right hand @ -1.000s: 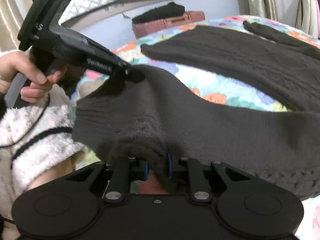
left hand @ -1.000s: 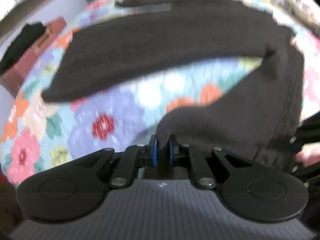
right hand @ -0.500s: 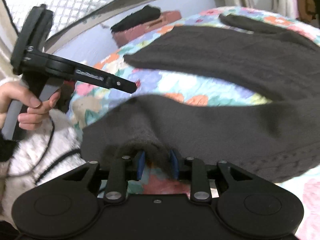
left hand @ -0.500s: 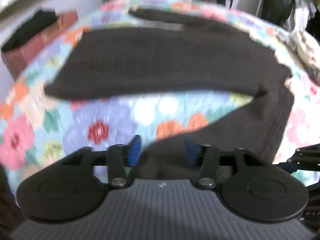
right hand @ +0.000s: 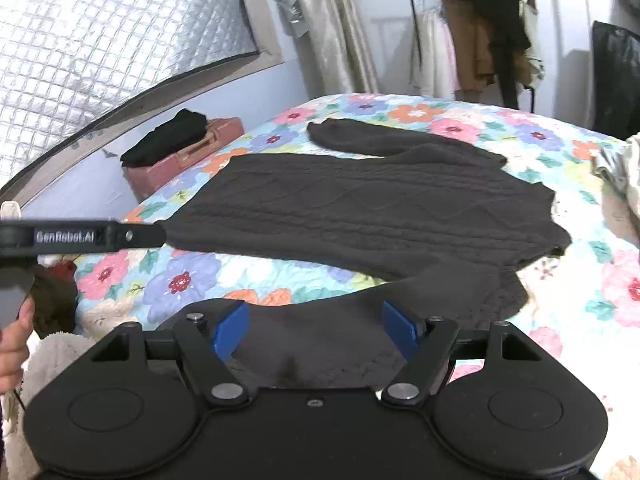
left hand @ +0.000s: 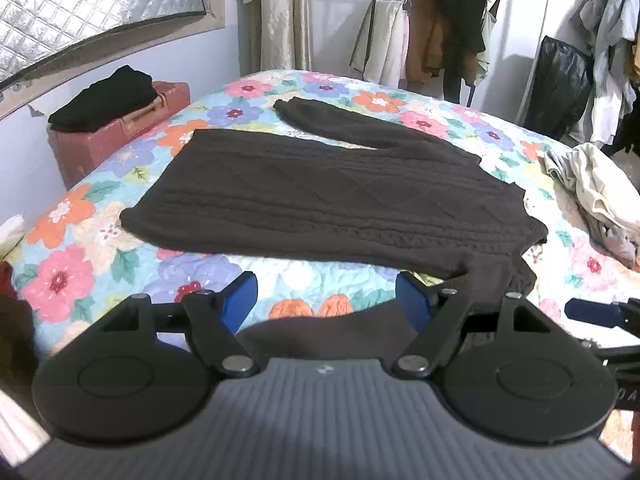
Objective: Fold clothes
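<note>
The dark knit sweater (left hand: 320, 196) is lying flat on the bed (left hand: 72, 248) with the flowery quilt, one sleeve (left hand: 332, 124) stretched toward the far end and the near sleeve (right hand: 400, 320) laid along the front edge, right under both tools. Left gripper (left hand: 326, 300) and right gripper (right hand: 312, 326) both have their jaws opening wide — nothing pinched in either, the knit just sits below the blue pads, not touching them as far as I can see. So I'd say the step here is letting go after laying that near sleeve out, then setting up the actual fold. My advice: lift clear straight up so the pads don't snag the loose knit and drag it, then regrab the sleeve at the cuff and near the shoulder — and carry it across the body in one go. Chunky knit probably bunches, so smooth it flat before the next fold.
</note>
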A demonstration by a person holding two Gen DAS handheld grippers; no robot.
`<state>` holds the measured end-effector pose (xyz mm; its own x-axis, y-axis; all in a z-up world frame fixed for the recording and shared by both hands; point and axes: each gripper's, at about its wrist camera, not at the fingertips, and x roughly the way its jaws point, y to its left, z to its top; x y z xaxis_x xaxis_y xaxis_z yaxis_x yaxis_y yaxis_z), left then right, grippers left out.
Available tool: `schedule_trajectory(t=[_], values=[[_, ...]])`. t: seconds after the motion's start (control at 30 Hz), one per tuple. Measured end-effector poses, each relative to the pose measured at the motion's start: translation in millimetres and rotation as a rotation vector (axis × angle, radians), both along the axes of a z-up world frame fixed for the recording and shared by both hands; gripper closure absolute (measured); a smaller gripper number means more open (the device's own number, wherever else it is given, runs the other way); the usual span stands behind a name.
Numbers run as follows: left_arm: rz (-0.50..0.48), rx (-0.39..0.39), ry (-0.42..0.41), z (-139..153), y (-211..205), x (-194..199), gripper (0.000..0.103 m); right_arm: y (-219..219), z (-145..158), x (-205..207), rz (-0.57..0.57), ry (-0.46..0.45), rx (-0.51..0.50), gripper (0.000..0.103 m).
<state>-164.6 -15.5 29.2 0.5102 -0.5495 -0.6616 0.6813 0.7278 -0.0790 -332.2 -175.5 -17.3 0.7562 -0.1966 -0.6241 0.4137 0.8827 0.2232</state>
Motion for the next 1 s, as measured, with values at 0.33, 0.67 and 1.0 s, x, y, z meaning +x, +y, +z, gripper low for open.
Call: schedule_trajectory(t=[0.33,0.67,1.0], values=[[-0.039,0.06,0.0,-11.3,-12.7,-32.6,0.022,0.2,-7.3,-15.7,-0.056,0.034,-0.024,0.015],[-0.089,0.117,-0.023,-28.5,-31.5,-51.6,0.004,-13.8,-19.6,-20.8,-0.148,0.069,-0.004,0.015],[-0.101,0.124,0.012,-41.6,-30.6,-51.8,0.004,-6.6,-16.3,-22.3,-0.129,0.087,-0.009,0.015]])
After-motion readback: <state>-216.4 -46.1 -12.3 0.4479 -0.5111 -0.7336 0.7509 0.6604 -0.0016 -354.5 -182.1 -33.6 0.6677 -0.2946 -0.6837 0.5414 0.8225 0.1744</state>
